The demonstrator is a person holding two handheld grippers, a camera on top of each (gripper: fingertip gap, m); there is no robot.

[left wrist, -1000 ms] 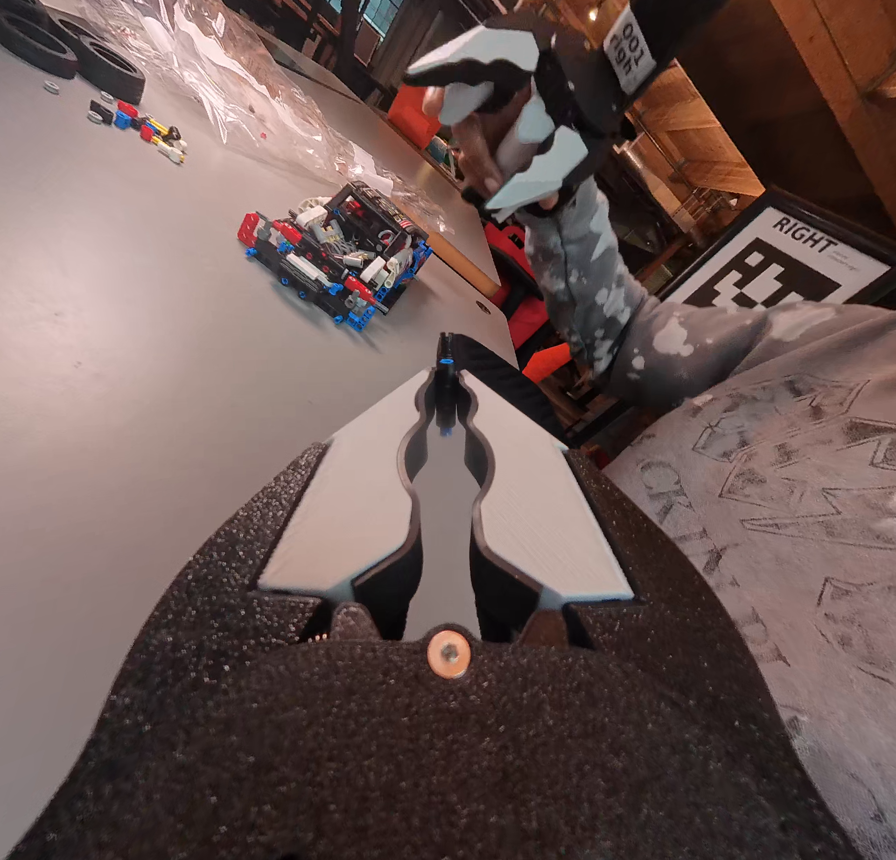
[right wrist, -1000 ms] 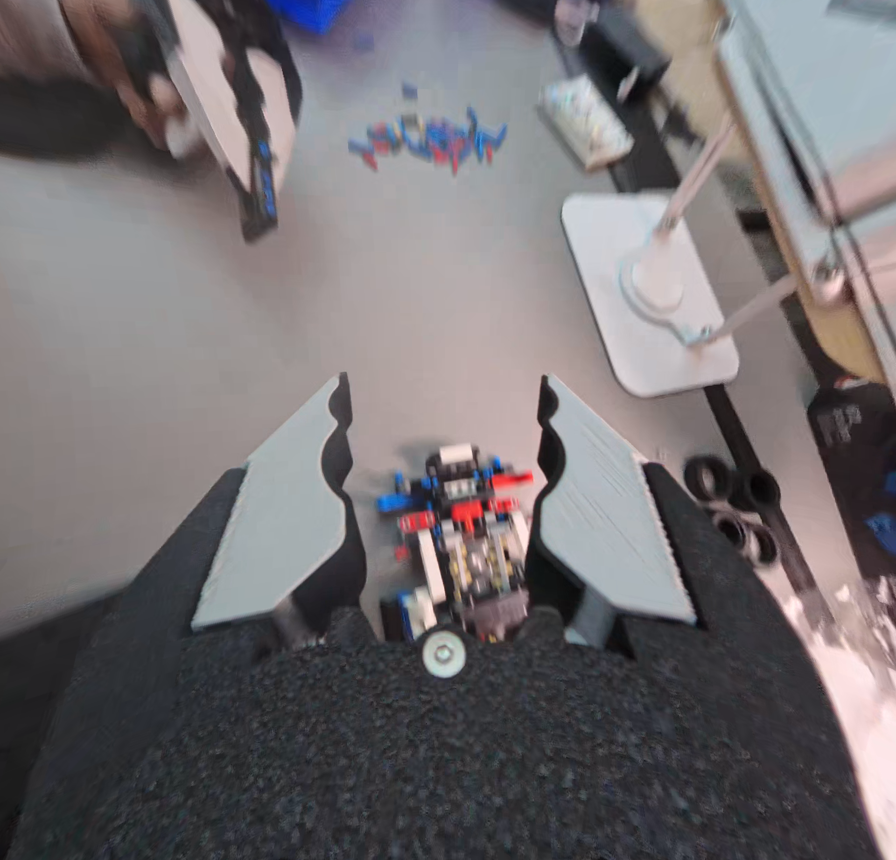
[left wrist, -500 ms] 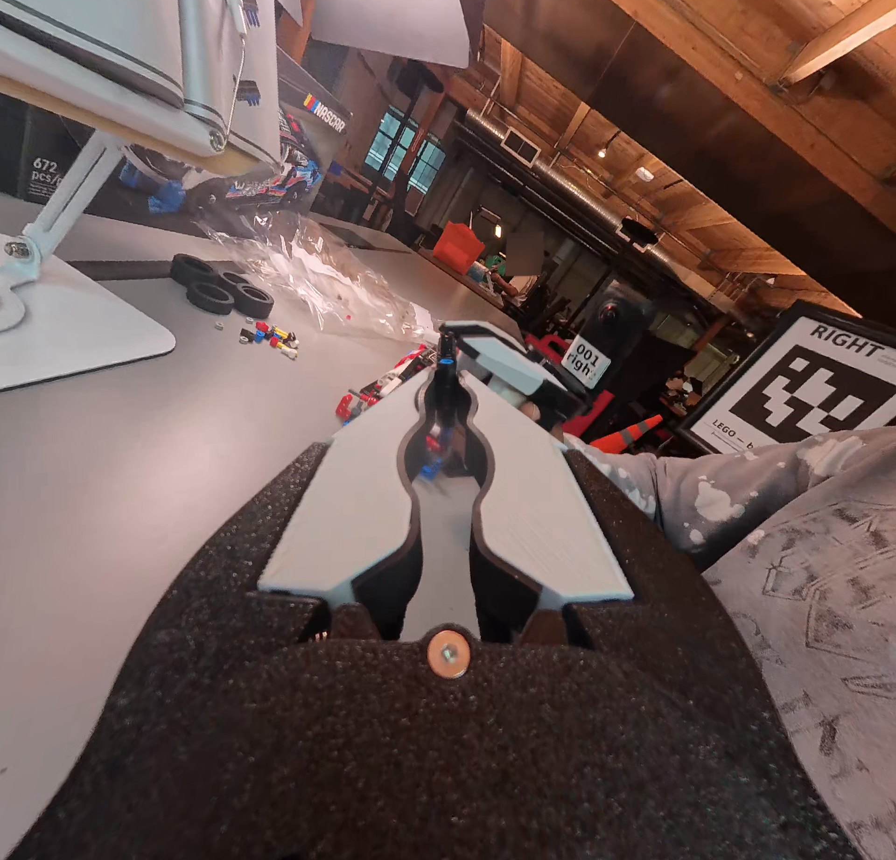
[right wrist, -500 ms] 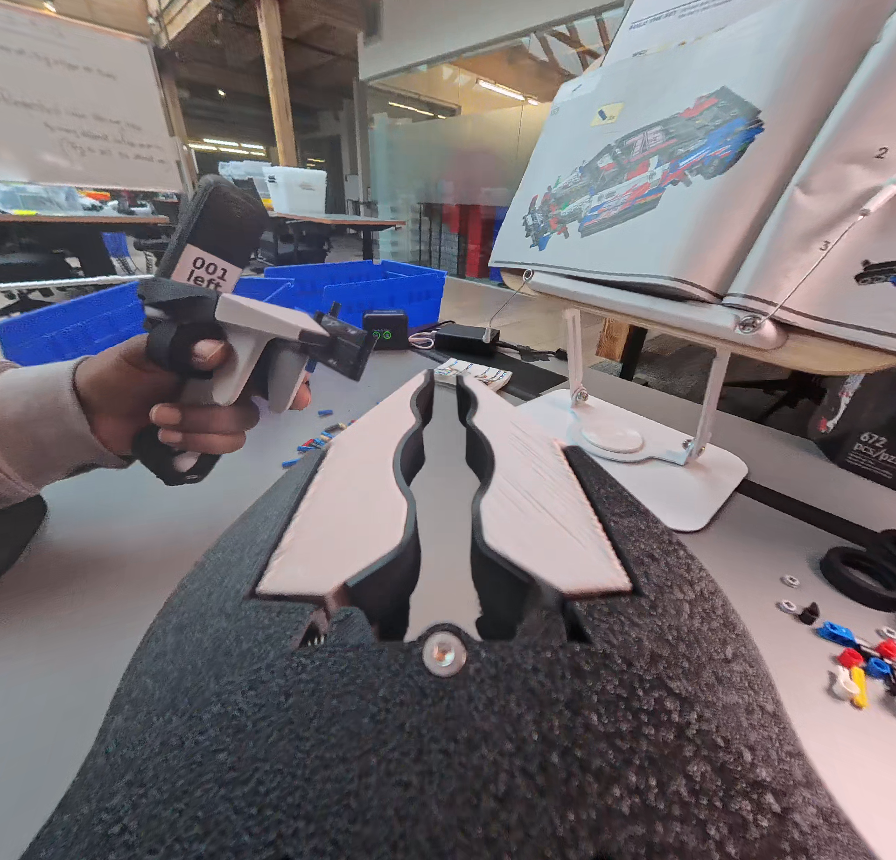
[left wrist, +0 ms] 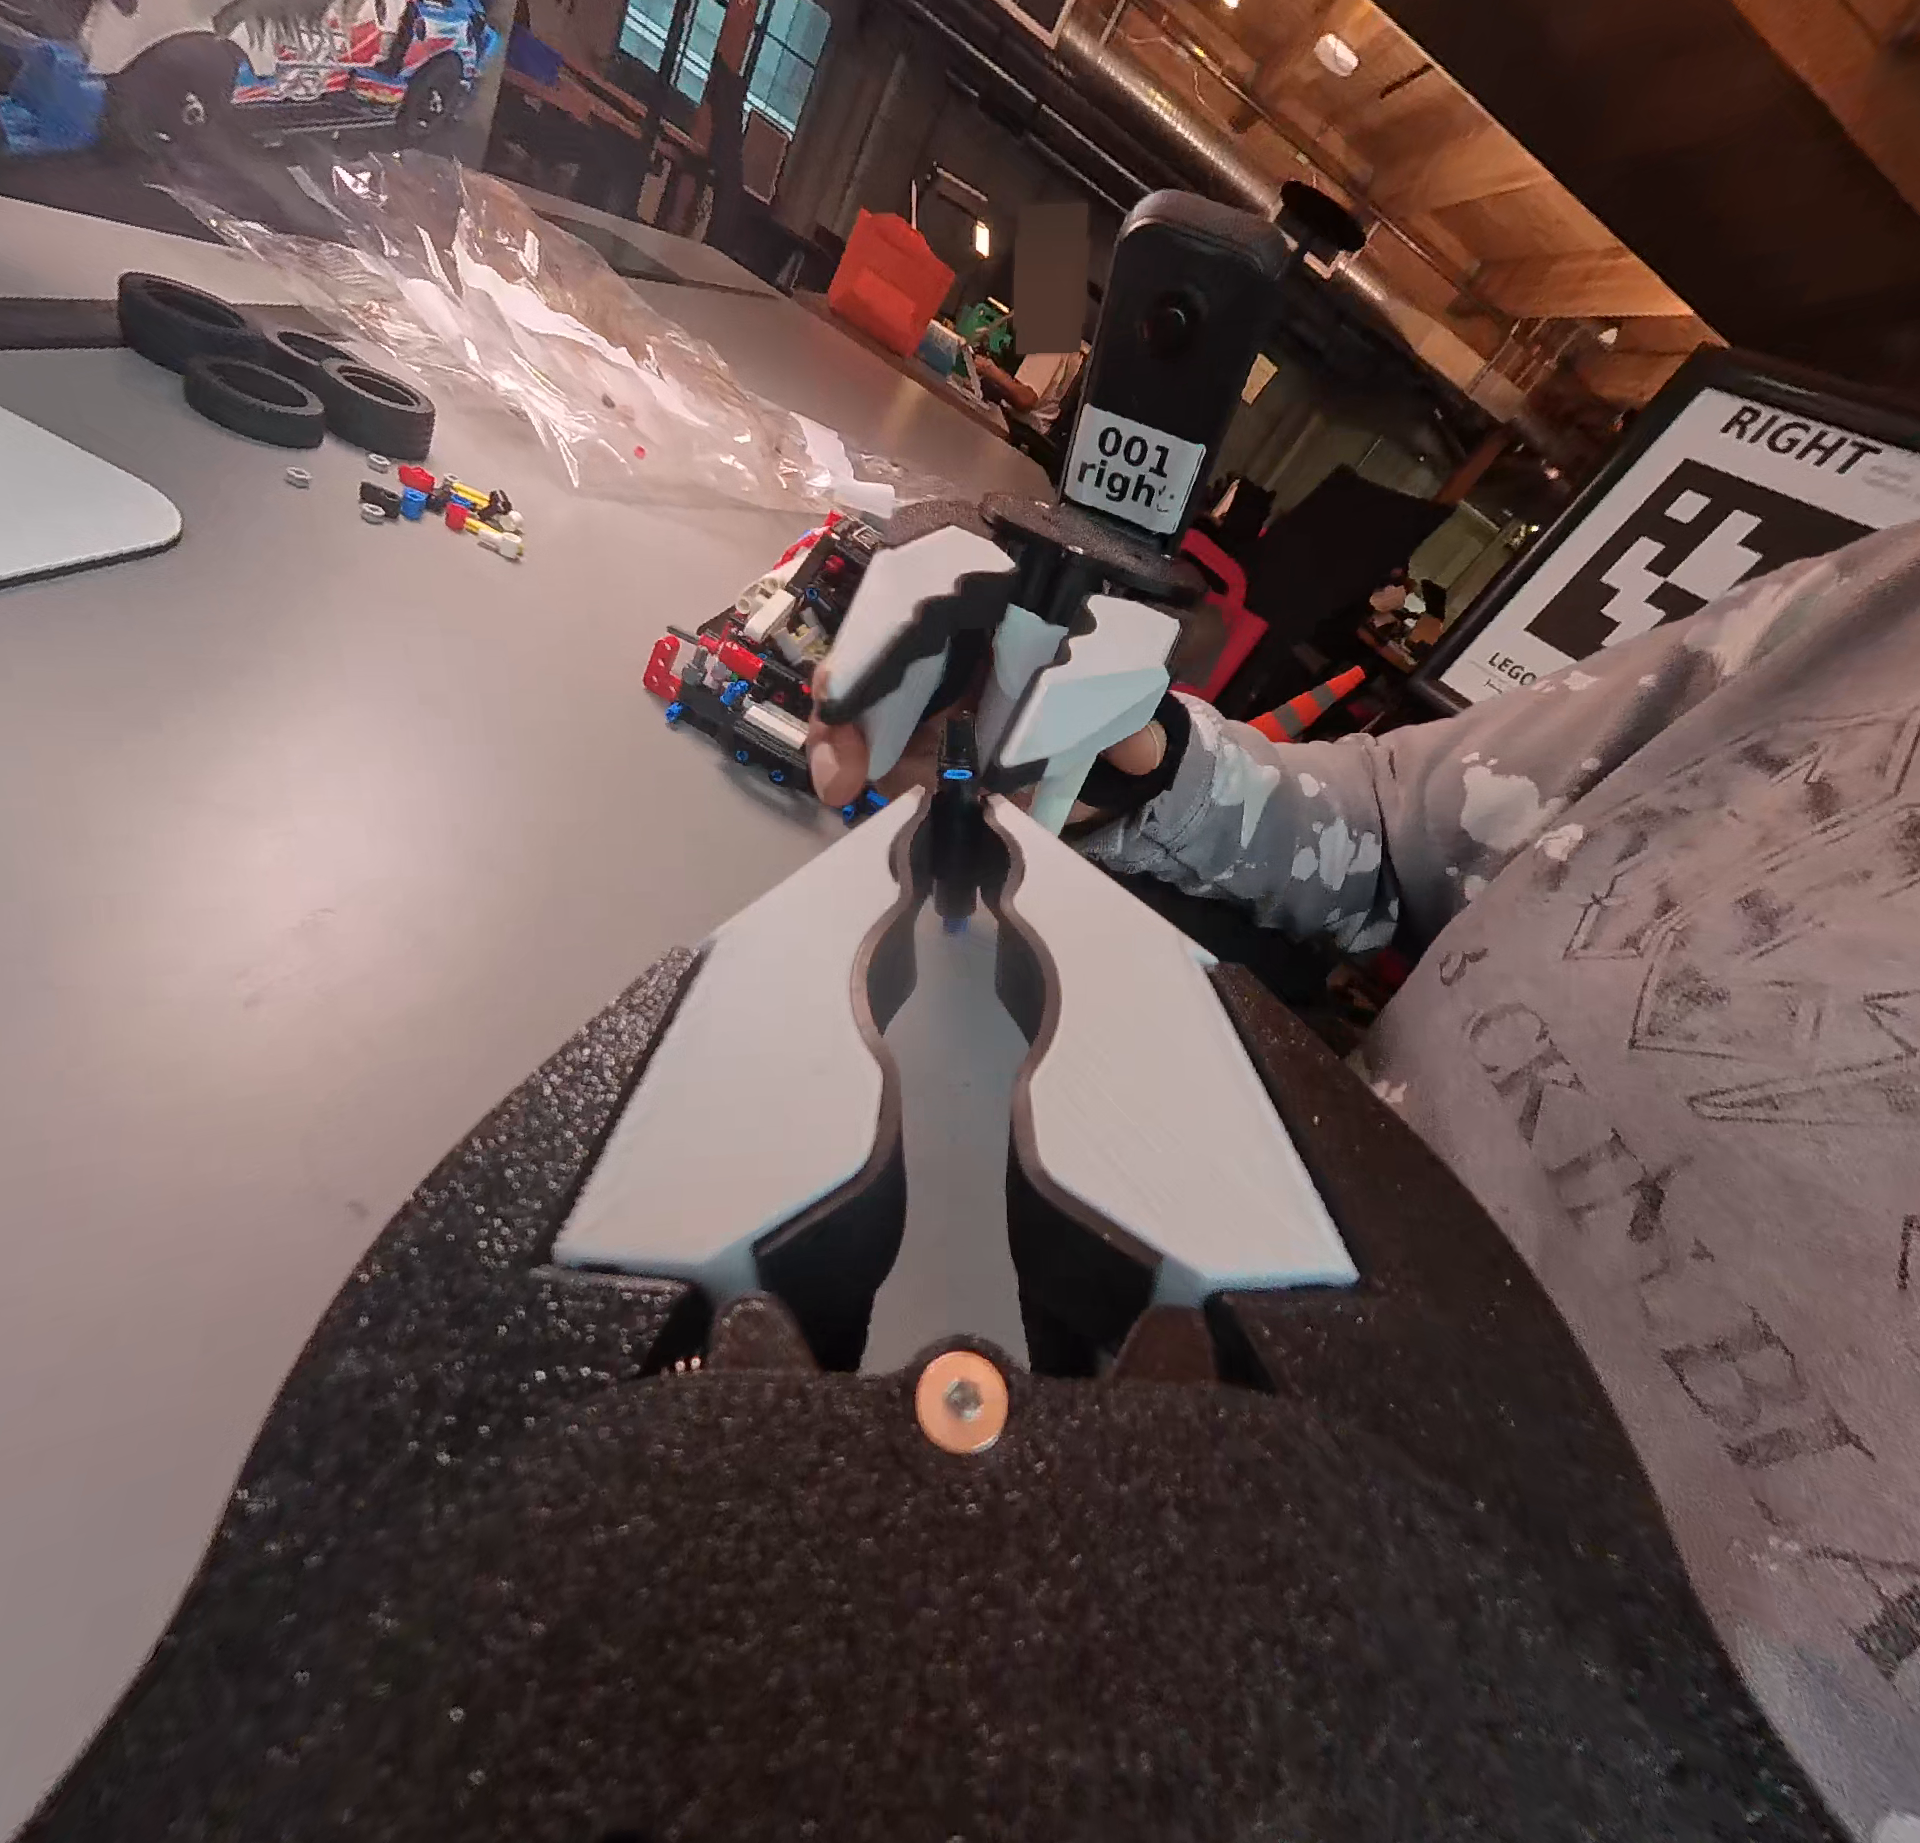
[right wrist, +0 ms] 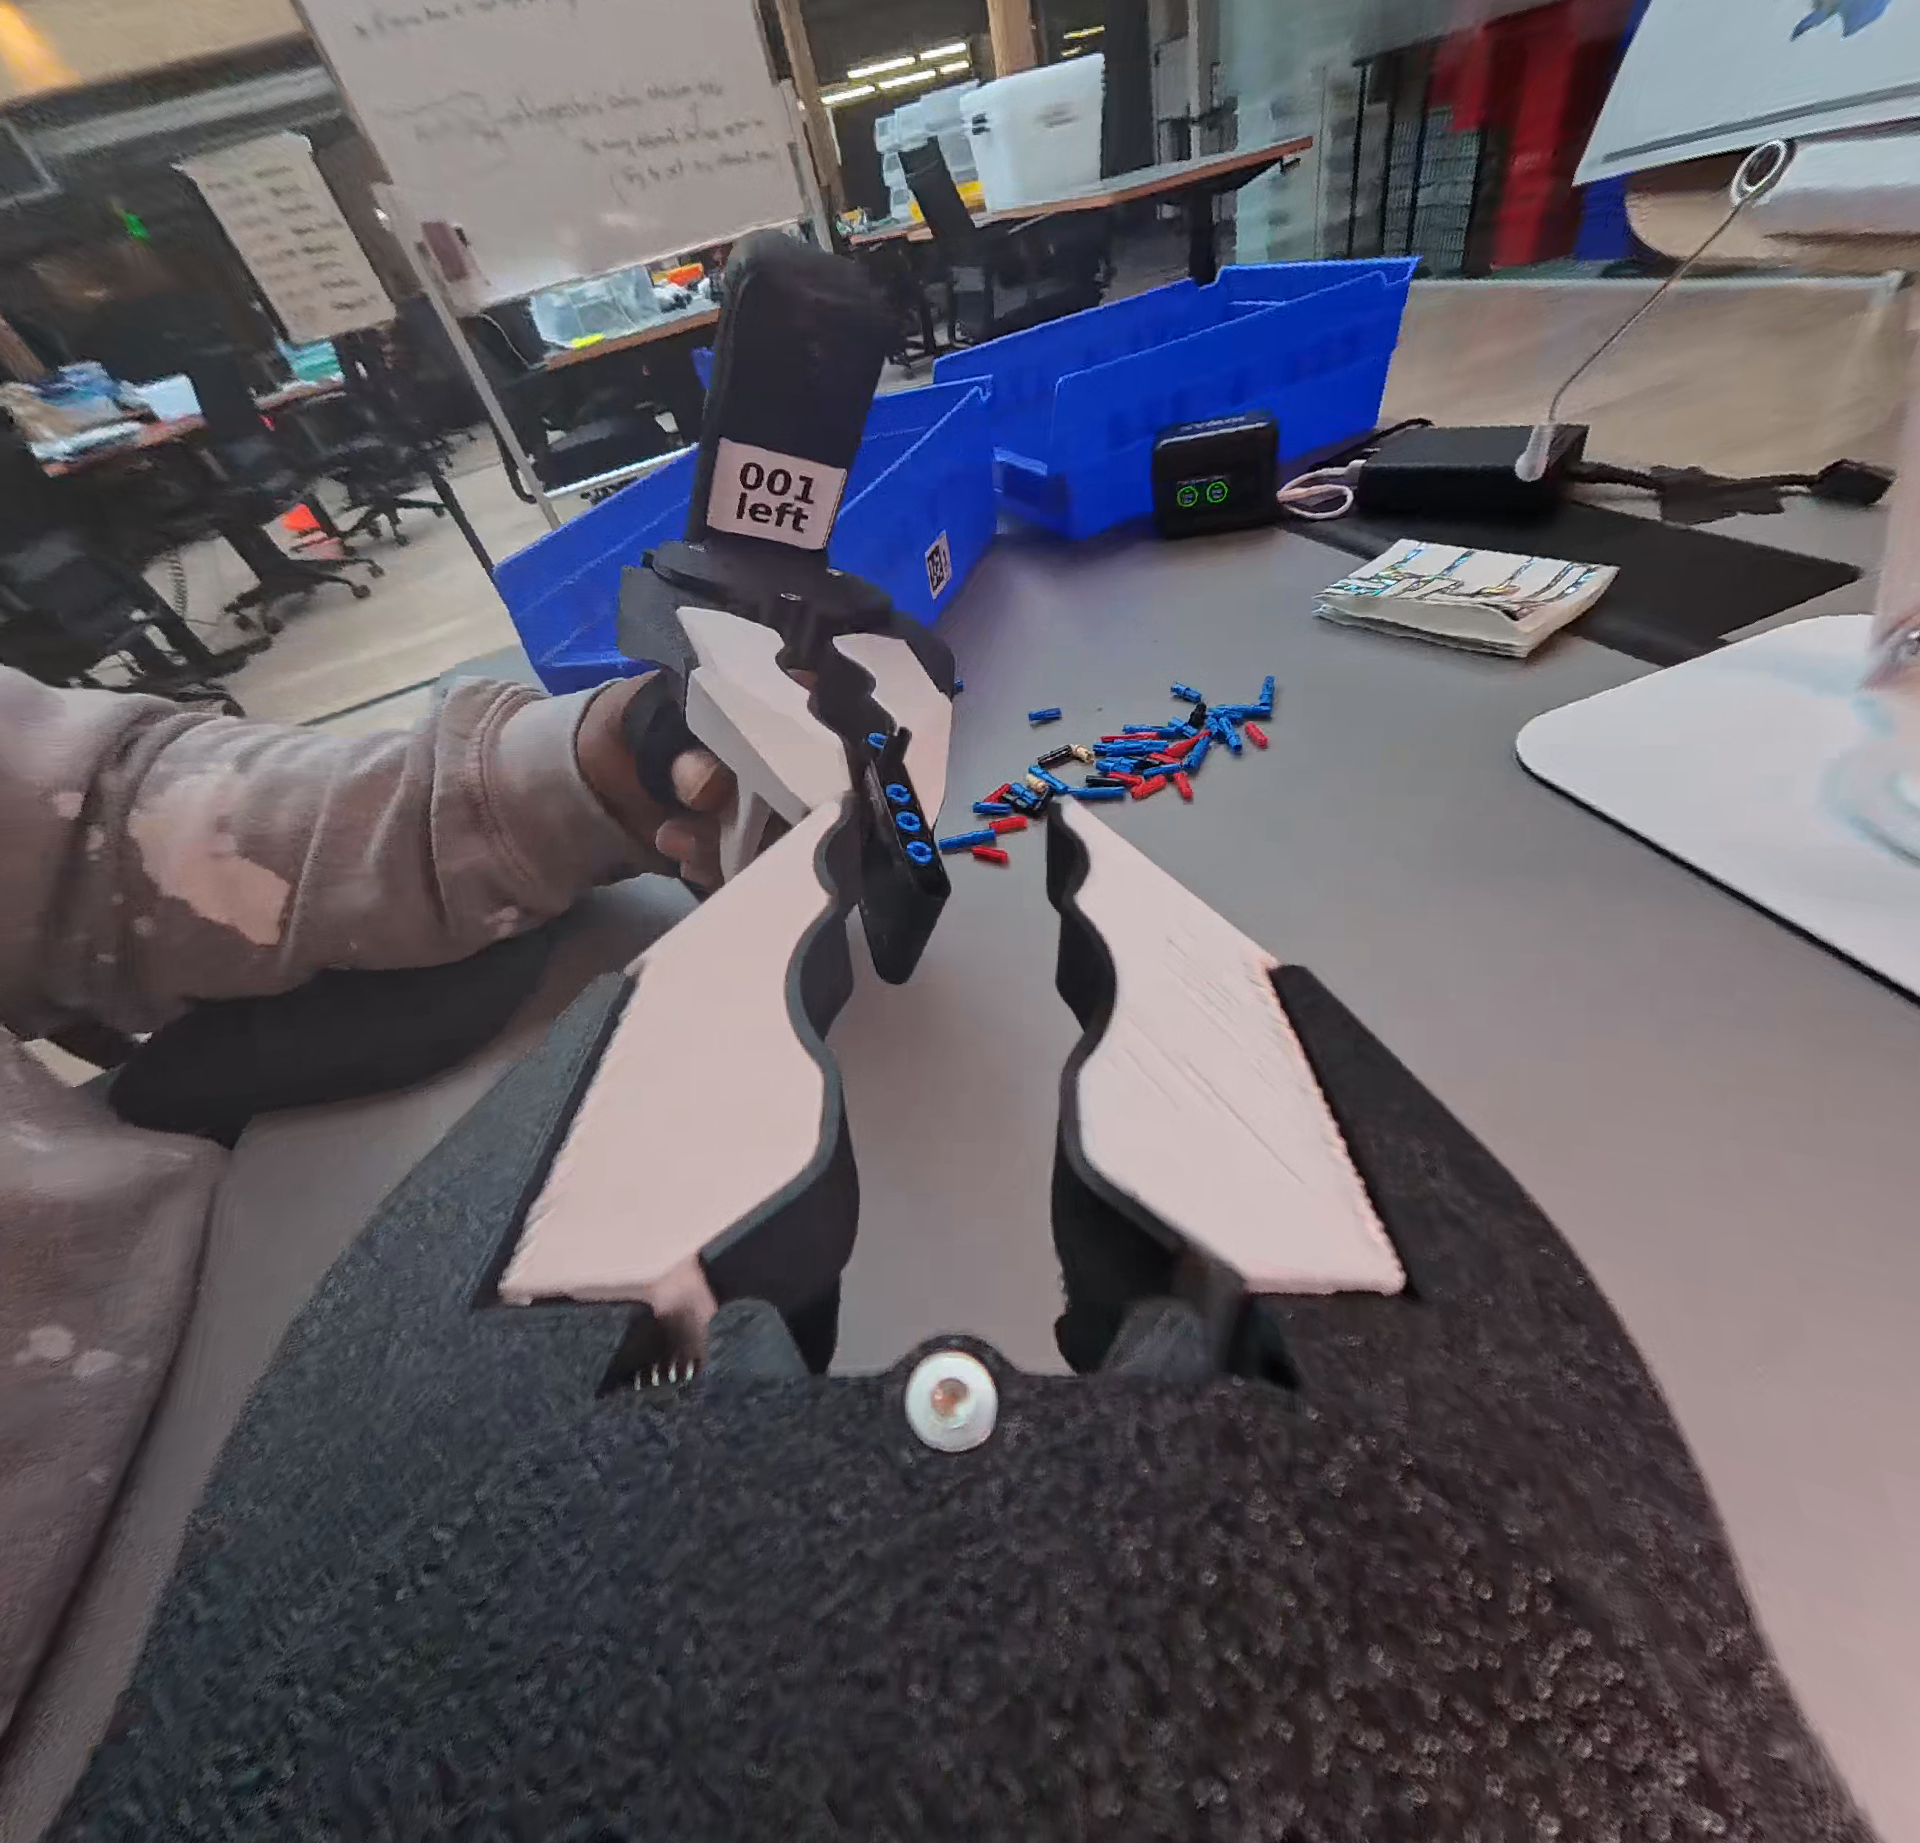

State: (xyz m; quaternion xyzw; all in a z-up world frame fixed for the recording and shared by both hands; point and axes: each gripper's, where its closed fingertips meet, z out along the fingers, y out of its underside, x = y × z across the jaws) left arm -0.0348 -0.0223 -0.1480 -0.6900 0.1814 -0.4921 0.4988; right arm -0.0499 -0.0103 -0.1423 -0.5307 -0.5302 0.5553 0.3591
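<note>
My left gripper (left wrist: pixel 956 806) is shut on a black beam with blue pins (left wrist: pixel 954 837), held on edge between its tips above the grey table (left wrist: pixel 312 858). In the right wrist view the left gripper (right wrist: pixel 883 754) holds that beam (right wrist: pixel 902 863) pointing down toward me. My right gripper (right wrist: pixel 945 837) is open and empty, its left fingertip right beside the beam. It also shows in the left wrist view (left wrist: pixel 977 681), just beyond the beam and facing it. A part-built brick car (left wrist: pixel 764 650) sits on the table behind it.
Black tyres (left wrist: pixel 281 380), small loose parts (left wrist: pixel 442 500) and a clear plastic bag (left wrist: pixel 540 339) lie at the far left. A pile of blue, red and black pins (right wrist: pixel 1122 765), blue bins (right wrist: pixel 1143 380), a folded booklet (right wrist: pixel 1465 598) and a white stand base (right wrist: pixel 1714 775) lie ahead. My left and right fingertips are right by each other.
The right gripper has come down from over the car, turned toward the left gripper, and opened from nearly shut. The left gripper keeps hold of the beam.
</note>
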